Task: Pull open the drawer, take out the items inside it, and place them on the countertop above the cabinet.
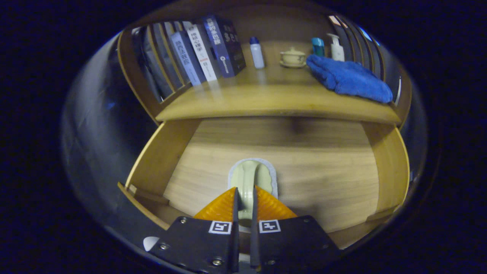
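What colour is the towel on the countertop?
Blue. The towel lies on the countertop, clearest in the gripper view.

The tool [245, 198] points forward and downward, its two fingers [222, 207] drawn close together, a narrow gap left between them, pressing on either side of a cup [251, 179] handle held between their tips.

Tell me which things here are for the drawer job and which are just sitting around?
For the job: the open drawer, the pale cup in it, the gripper shut on the cup's handle, the countertop.

Just sitting around: books, white bottle, lidded cup, blue towel, pump bottle, teal box.
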Motion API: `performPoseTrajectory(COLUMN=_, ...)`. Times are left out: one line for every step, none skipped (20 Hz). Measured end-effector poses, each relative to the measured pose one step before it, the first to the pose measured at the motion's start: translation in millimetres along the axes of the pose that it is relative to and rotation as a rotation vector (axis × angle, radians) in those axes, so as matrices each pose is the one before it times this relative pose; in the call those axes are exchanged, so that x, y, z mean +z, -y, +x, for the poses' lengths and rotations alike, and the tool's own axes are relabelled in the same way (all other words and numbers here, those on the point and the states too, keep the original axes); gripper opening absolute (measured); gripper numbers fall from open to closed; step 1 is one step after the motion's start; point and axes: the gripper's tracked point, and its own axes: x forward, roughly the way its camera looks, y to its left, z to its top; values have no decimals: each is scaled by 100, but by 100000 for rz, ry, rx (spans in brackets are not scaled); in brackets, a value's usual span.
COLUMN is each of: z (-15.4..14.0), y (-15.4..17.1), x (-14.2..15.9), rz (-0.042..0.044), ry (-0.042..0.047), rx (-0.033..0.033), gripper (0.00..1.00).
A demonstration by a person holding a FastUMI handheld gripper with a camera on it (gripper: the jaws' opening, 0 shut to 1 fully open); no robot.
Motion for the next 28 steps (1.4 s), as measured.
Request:
performPoseTrajectory(z=-1123, y=-511, x=685, rz=-1772, ry=3189, rx=1514, gripper=12)
performPoseTrajectory(z=-1019, y=-269, x=781, rz=-2385, ry=3928, rx=295, gripper=12)
performPoseTrajectory(z=-982, y=161, x=1042, rz=-1877, ry=3936, rx=-1394, gripper=12)
performPoseTrajectory(z=-884, y=463, x=1131, rz=-7, ry=4358, rx=-1880, gripper=12)
performPoseTrajectory(z=-861, y=141, x=1020, rz=1365, ry=3593, rx=-882, gripper=12)
performPoseTrajectory(z=-550, y=-155, x=1054, rz=1894, ry=3579, rx=89, gripper=12)
performPoseTrajectory(z=-406, y=15, x=1118, rz=1975, ry=3441, rx=-92, gripper=12)
performPoseTrajectory(z=-516, y=346, x=1123, rz=1170, ry=3507, rx=-655, gripper=12)
performPoseTrajectory(z=-376, y=310, x=1135, rz=201, ry=3440, rx=-664, gripper=12)
performPoseTrajectory(z=-297, y=318, x=1302, rz=696, ry=3864, rx=-711, gripper=12)
performPoseTrajectory(z=-89, y=320, x=1319, rz=824, ry=3866, rx=-623, gripper=12)
performPoseTrajectory(z=-184, y=257, x=1327, rz=1094, ry=3977, rx=-993, gripper=12)
performPoseTrajectory(z=277, y=161, x=1088, rz=426, ry=3498, rx=-259, gripper=12)
performPoseTrajectory(z=405, y=273, x=881, rz=-723, ry=2797, rx=-698, gripper=12)
performPoseTrajectory(z=525, y=390, x=580, rz=-438, ry=1614, rx=-1228, gripper=12)
performPoseTrajectory(z=595, y=251, x=422, rz=469, ry=1294, rx=-699, gripper=12)
performPoseTrajectory(z=804, y=126, x=368, rz=1747, ry=891, rx=-557, gripper=12)
performPoseTrajectory(z=1082, y=-26, x=120, rz=1243, ry=377, rx=500, gripper=12)
performPoseTrajectory(z=1059, y=74, x=-6, rz=726, ry=-220, rx=-34, gripper=12)
performPoseTrajectory(z=936, y=352, x=-278, rz=440, ry=-633, rx=-888, gripper=12)
performPoseTrajectory(z=1091, y=232, x=-228, rz=85, ry=-375, rx=-725, gripper=12)
performPoseTrajectory(z=1079, y=135, x=-260, rz=29, ry=-282, rx=-824, gripper=12)
performPoseTrajectory(z=1053, y=217, x=-275, rz=191, ry=-648, rx=-787, gripper=12)
performPoseTrajectory(z=1234, y=390, x=-616, rz=232, ry=-1140, rx=-1119, gripper=12)
performPoseTrajectory(z=980, y=295, x=-500, rz=344, ry=-1108, rx=-740, gripper=12)
performPoseTrajectory(z=898, y=324, x=-331, rz=92, ry=-1103, rx=-1052, gripper=12)
performPoseTrajectory(z=854, y=310, x=-234, rz=-147, ry=-1145, rx=-879, gripper=12)
performPoseTrajectory(z=507, y=380, x=-246, rz=296, ry=-1143, rx=-375, gripper=12)
